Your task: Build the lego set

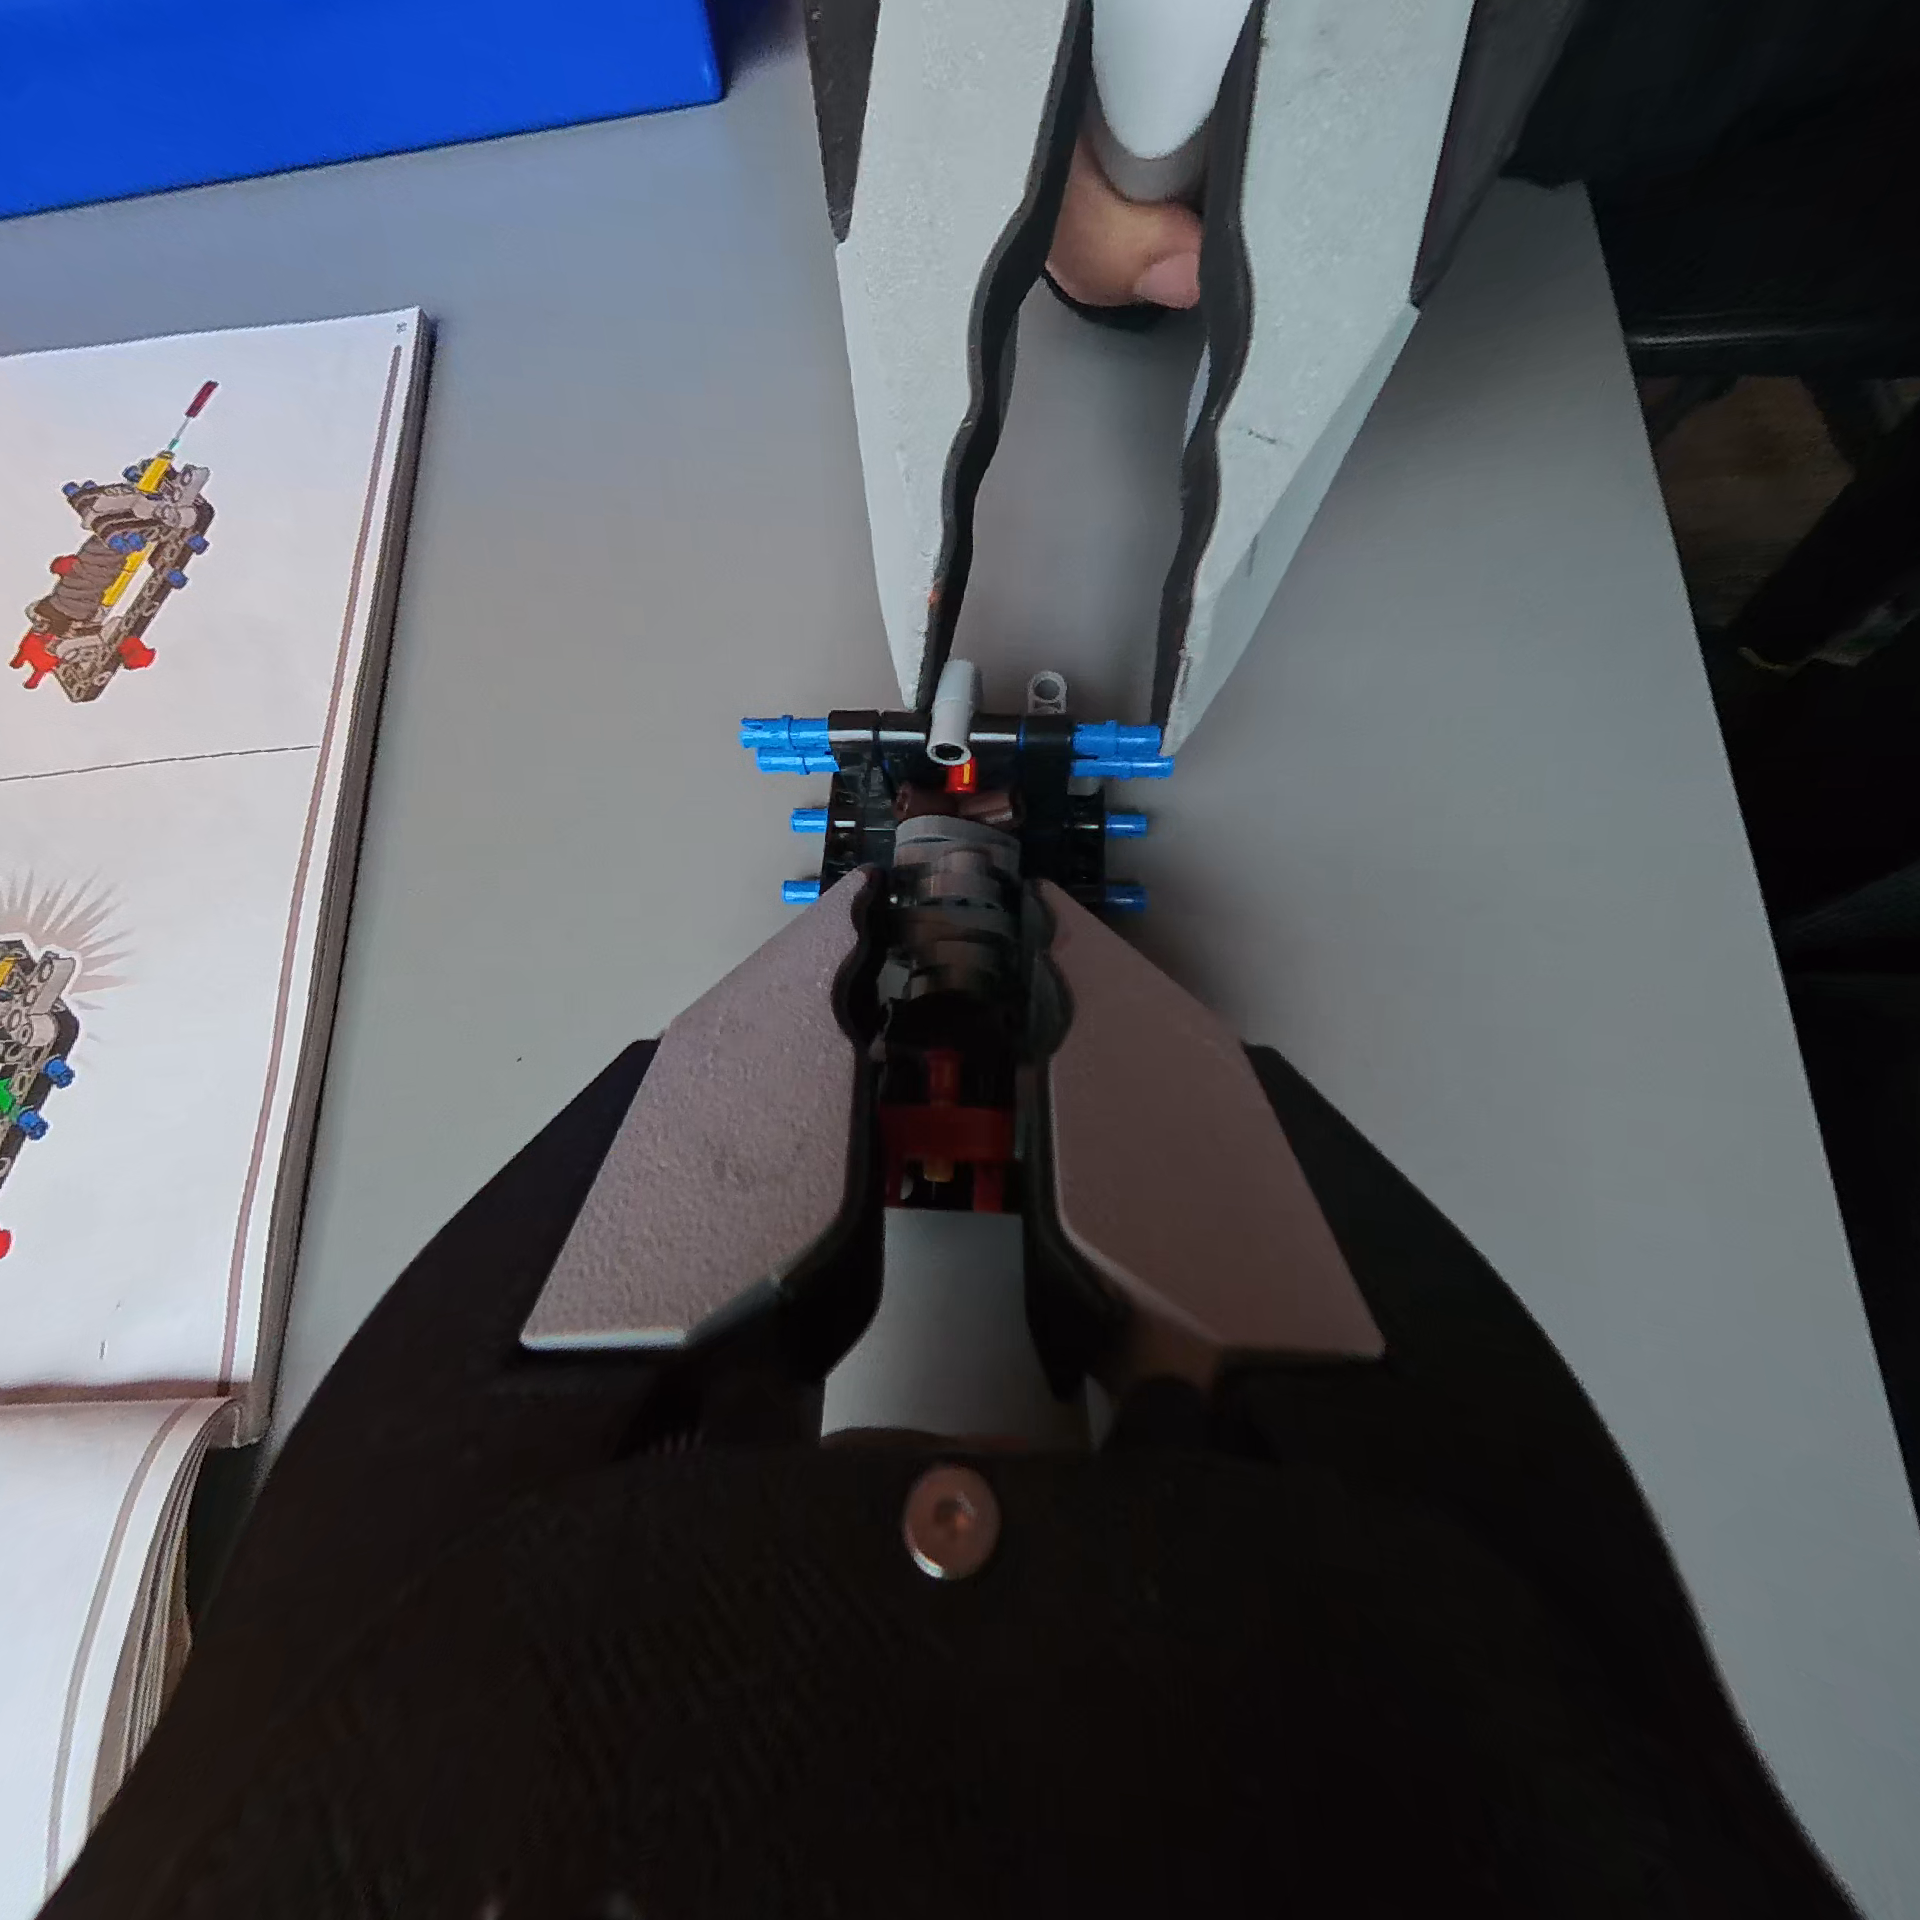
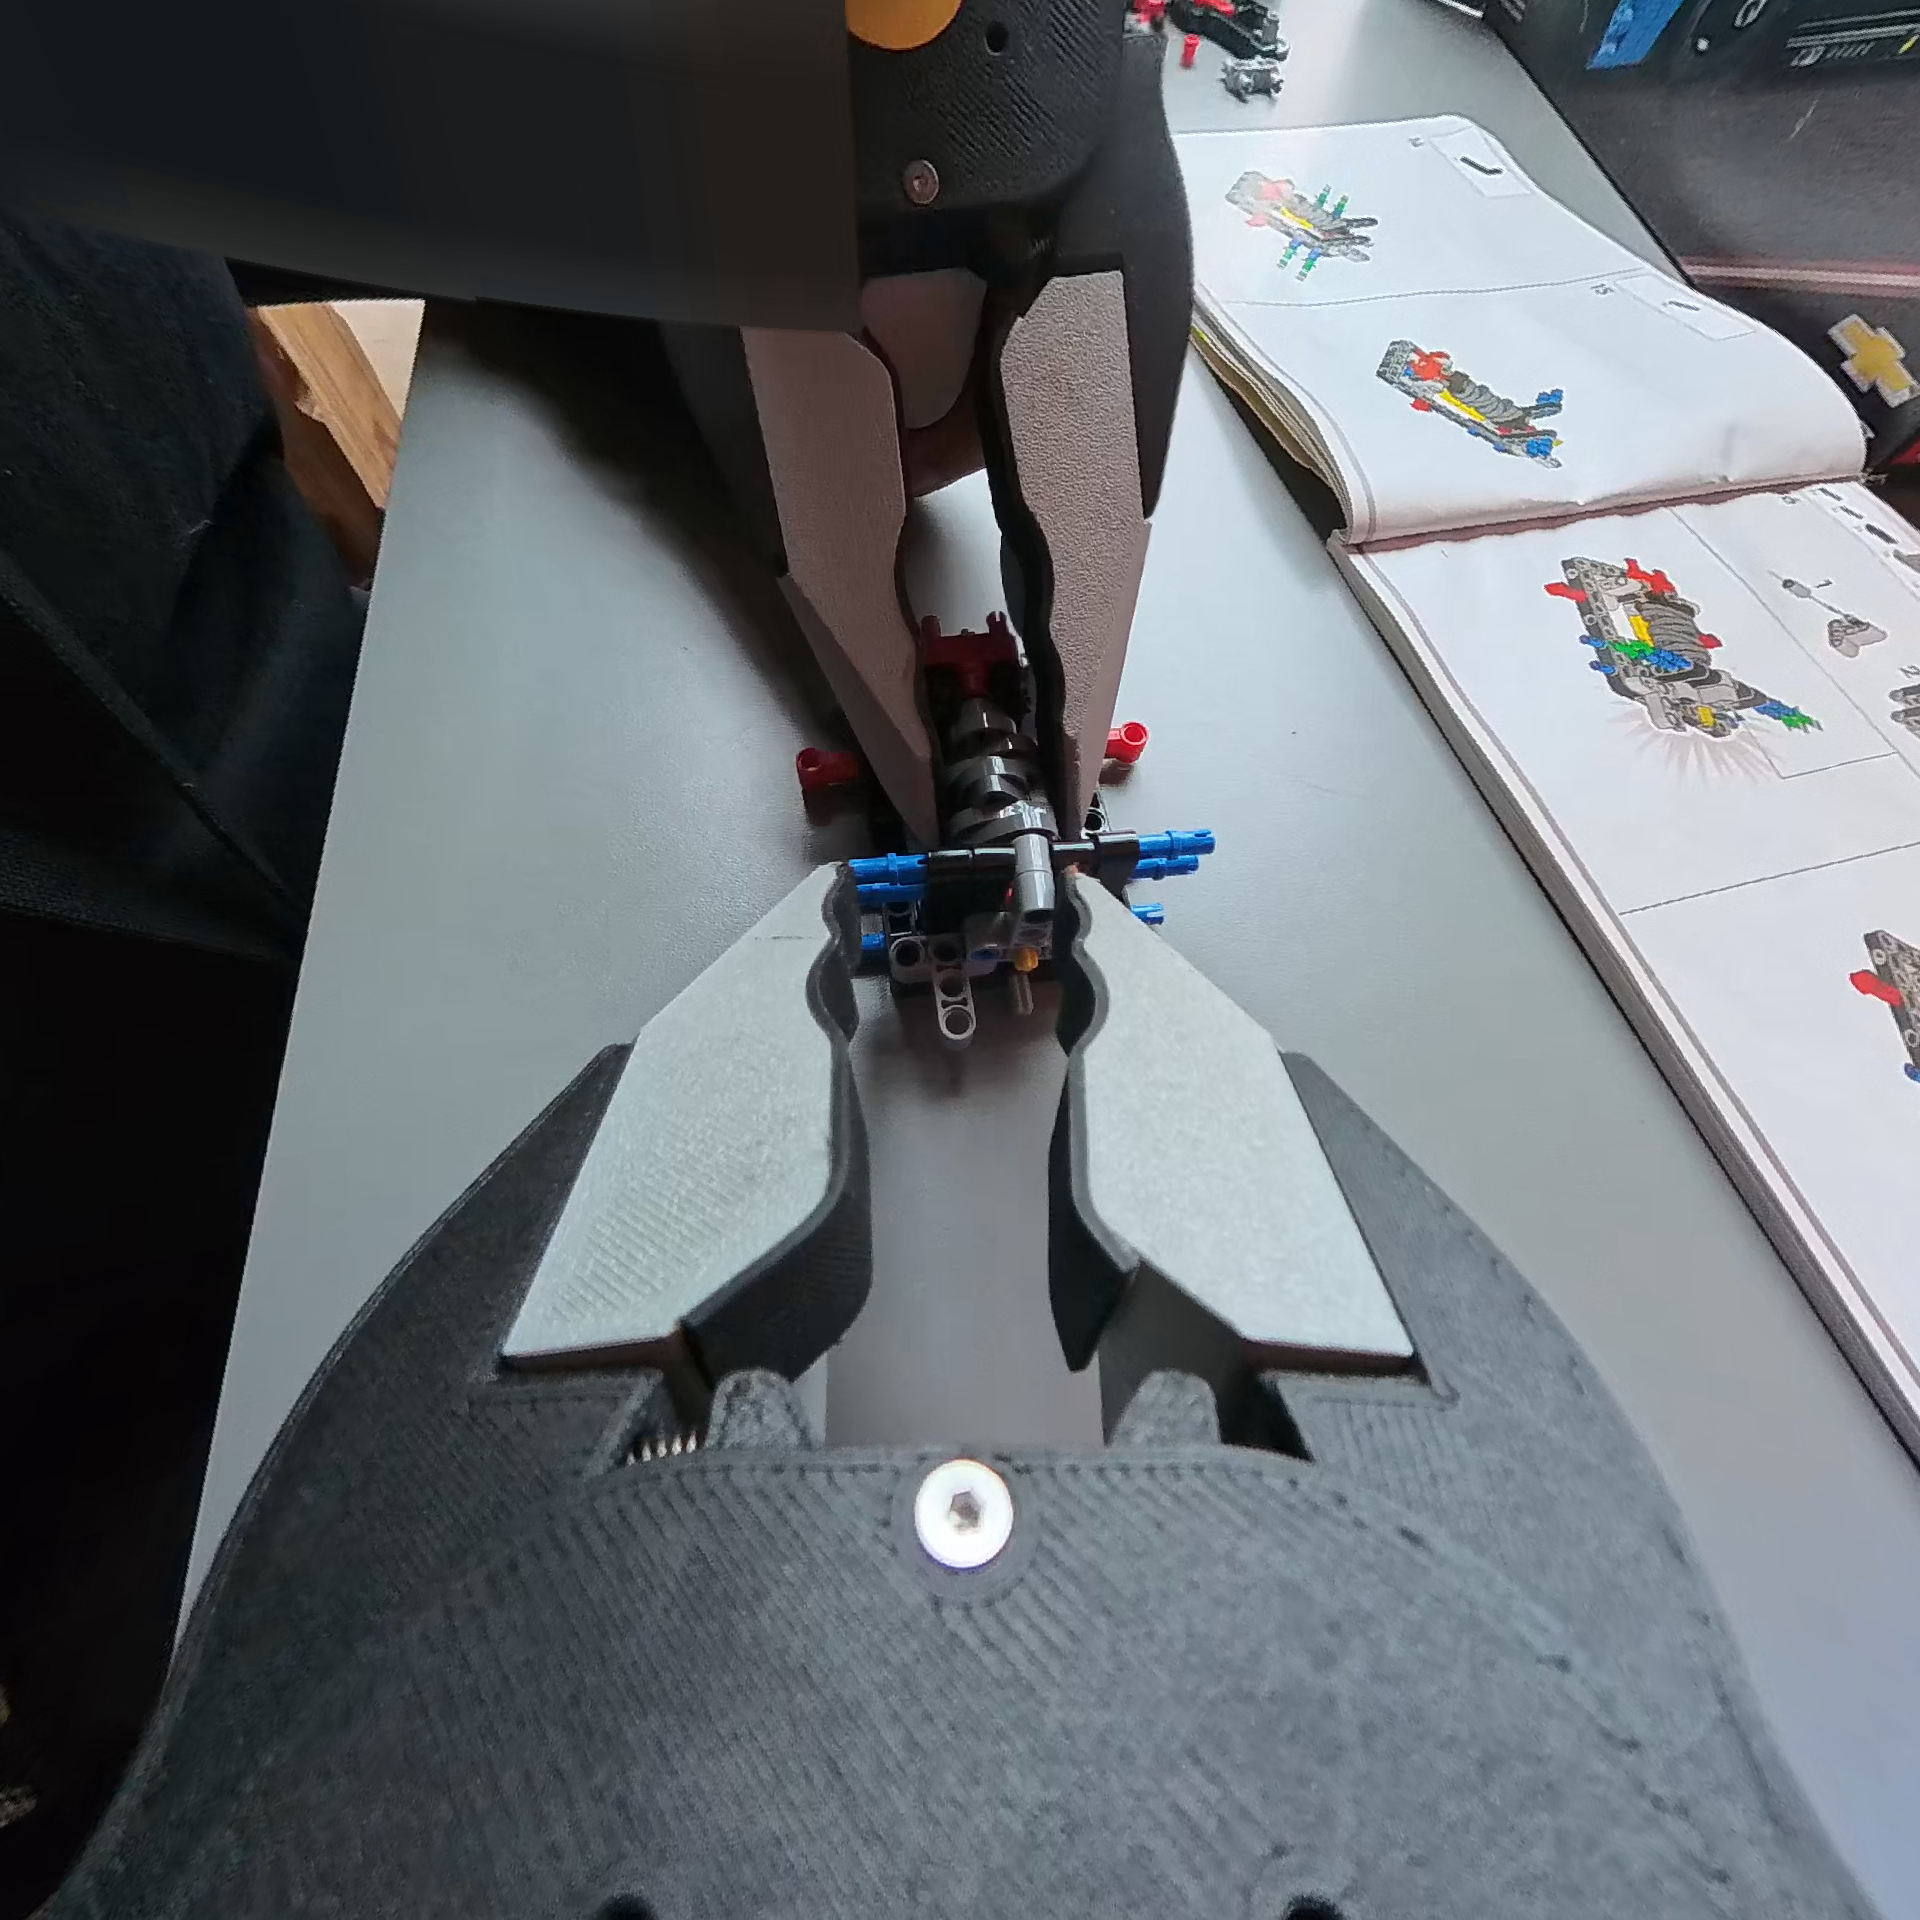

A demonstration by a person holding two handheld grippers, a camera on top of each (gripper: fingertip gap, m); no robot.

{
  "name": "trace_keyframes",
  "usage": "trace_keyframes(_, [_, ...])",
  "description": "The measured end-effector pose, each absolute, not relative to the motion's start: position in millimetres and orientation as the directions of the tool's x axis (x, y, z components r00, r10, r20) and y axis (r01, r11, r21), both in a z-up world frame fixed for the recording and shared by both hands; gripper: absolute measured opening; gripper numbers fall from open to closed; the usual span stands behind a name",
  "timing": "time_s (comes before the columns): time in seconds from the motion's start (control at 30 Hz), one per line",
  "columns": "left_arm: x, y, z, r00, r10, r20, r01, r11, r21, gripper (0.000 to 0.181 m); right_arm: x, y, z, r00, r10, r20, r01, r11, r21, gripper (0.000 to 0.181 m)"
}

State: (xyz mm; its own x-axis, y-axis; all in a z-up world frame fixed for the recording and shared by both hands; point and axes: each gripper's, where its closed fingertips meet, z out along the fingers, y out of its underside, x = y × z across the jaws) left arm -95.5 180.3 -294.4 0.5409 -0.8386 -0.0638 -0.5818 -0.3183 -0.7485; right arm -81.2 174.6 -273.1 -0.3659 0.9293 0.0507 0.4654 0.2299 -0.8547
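Your left gripper (image 1: 951, 935) has its fingers closed narrow on the Lego assembly (image 1: 951, 831) at mid-frame of the left wrist view, clamping its dark gear section, with the red end block sitting back between the fingers. Your right gripper (image 2: 956, 914) reaches in from the opposite end, its fingers set wider around the end with the black cross beam and grey connector (image 1: 956, 717); whether they actually press on it, you cannot tell. In the left wrist view that gripper (image 1: 1039, 717) fills the upper centre and hides the table behind it. Blue pins (image 1: 790, 738) stick out of both sides of the assembly, and red pieces (image 2: 826, 769) project beside your left fingers in the right wrist view.

The assembly rests on a plain grey table (image 1: 623, 623). The open instruction booklet (image 1: 197, 831) lies at the left edge of the left wrist view, near the assembly but apart. A blue box (image 1: 343, 83) sits at upper left. Loose Lego parts (image 2: 1236, 42) lie at the top of the right wrist view, past the booklet (image 2: 1507, 343).
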Motion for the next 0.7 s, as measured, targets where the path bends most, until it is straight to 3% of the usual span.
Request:
trace_keyframes(0.27, [-95.6, 183.0, -294.4, 0.558, -0.83, 0.001, -0.534, -0.36, -0.765, 0.023, -81.4, 177.0, -272.2, -0.365, 0.931, 0.028, 0.457, 0.205, -0.866, 0.035])
trace_keyframes(0.4, [-95.7, 184.6, -294.3, 0.573, -0.82, -0.009, -0.533, -0.364, -0.764, 0.023, -80.9, 177.5, -270.4, -0.356, 0.928, 0.109, 0.427, 0.265, -0.864, 0.035])
trace_keyframes(0.7, [-94.1, 183.7, -294.3, 0.578, -0.813, -0.061, -0.553, -0.336, -0.763, 0.023, -81.9, 177.2, -271.0, -0.36, 0.93, 0.079, 0.443, 0.244, -0.863, 0.036])
